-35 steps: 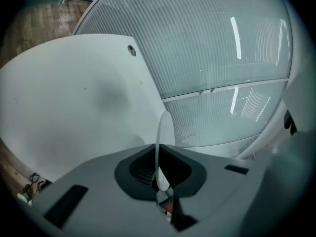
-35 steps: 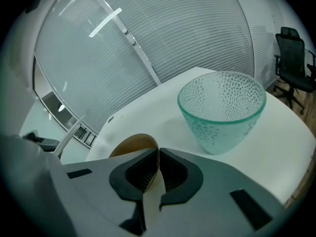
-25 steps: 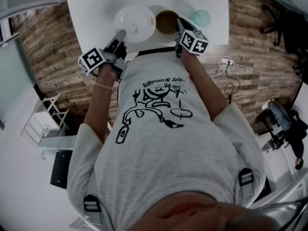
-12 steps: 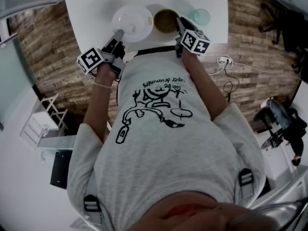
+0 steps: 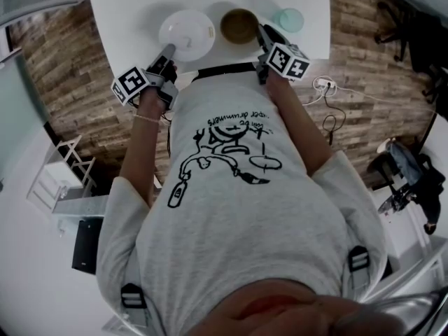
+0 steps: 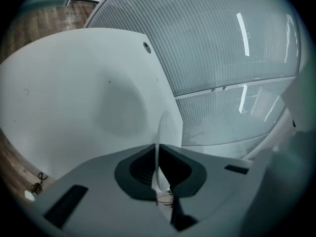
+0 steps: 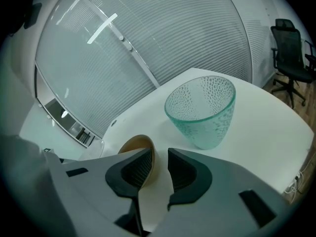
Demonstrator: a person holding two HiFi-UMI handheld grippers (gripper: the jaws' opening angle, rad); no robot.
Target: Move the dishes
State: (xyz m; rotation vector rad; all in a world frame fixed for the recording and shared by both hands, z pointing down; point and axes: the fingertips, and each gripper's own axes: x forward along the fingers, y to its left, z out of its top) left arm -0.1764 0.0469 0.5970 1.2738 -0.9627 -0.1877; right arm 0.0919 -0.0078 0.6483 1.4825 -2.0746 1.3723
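Note:
A white plate (image 5: 186,33) lies on the white table (image 5: 126,5), and my left gripper (image 5: 168,51) is shut on its near rim. In the left gripper view the plate (image 6: 161,130) stands edge-on between the pads of the left gripper (image 6: 158,151). A brown bowl (image 5: 239,25) sits to the plate's right. My right gripper (image 5: 262,36) is at the bowl's near right rim. In the right gripper view the right gripper (image 7: 159,153) has just been opening, and the wall of the bowl (image 7: 132,143) stands in the gap, with space at the right pad.
A teal dimpled glass bowl (image 5: 291,19) stands right of the brown bowl, close beyond the right gripper (image 7: 202,112). A ribbed glass wall runs behind the table. Cables and a socket (image 5: 324,87) lie on the wooden floor; an office chair (image 7: 291,58) stands at the right.
The left gripper and the plate have shifted a little to the left, and the gap between the plate and the brown bowl has widened. The right gripper has stayed at the bowl.

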